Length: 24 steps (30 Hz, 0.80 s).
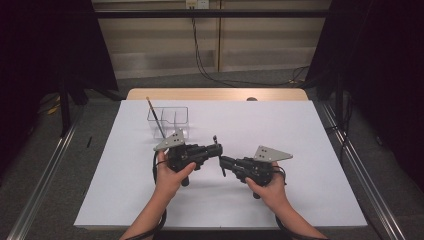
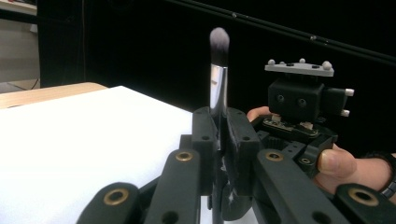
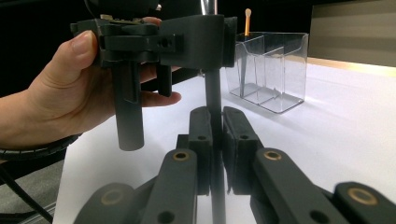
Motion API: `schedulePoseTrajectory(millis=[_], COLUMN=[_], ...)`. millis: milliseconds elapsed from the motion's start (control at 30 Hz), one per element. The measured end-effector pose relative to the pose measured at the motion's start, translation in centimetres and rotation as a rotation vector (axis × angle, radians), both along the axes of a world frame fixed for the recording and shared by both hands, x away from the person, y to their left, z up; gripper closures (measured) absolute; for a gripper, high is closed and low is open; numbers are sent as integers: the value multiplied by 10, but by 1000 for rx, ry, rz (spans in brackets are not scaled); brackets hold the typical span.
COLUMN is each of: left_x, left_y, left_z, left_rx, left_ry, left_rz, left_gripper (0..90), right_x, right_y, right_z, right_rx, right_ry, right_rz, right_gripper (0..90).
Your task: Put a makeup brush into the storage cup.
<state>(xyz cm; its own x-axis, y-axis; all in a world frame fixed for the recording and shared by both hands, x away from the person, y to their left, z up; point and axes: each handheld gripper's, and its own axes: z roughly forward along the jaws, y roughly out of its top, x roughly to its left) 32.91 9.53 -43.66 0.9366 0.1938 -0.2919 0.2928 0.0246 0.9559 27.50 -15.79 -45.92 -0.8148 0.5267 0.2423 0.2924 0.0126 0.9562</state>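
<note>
White sheeting covers the table (image 1: 280, 130), with dark curtains to either side and a pale wall behind. Near the far left part of the sheet stands a clear organizer (image 1: 169, 121) with several compartments; a thin wooden-handled stick (image 1: 155, 117) leans in one of them, its tip rising above the rim.

Nearer the person than the organizer, and a little to its right, the two tools meet nose to nose above the sheet. A makeup brush (image 2: 218, 74) stands upright between them, clear of the organizer. The left gripper (image 1: 216, 148) is closed on the brush's upper part: in the left gripper view its jaws pinch the shiny ferrule, and the dark, pale-tipped bristles rise above them. The right gripper (image 1: 223, 162) is closed on the dark handle lower down: in the right gripper view the handle runs up between its jaws and into the left gripper's jaws just above.

Both hands, left hand (image 1: 170, 175) and right hand (image 1: 270, 190), wrap the grips from the near side. Whether the brush's lower end touches the sheet cannot be told.
</note>
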Motion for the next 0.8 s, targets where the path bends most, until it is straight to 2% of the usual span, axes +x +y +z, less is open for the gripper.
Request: schedulePoseTrajectory(millis=[400,800], left_x=[1,1], left_y=[4,10], left_z=[2,4], left_rx=[16,35], left_ry=[-10,-16], left_rz=[16,40], left_gripper=[837,837], right_x=[-3,-1], right_y=[-3,-10], right_z=[5,5], right_rx=[-21,-36], right_ry=[-26,-74], right_rz=[-3,0], right_gripper=[701,449])
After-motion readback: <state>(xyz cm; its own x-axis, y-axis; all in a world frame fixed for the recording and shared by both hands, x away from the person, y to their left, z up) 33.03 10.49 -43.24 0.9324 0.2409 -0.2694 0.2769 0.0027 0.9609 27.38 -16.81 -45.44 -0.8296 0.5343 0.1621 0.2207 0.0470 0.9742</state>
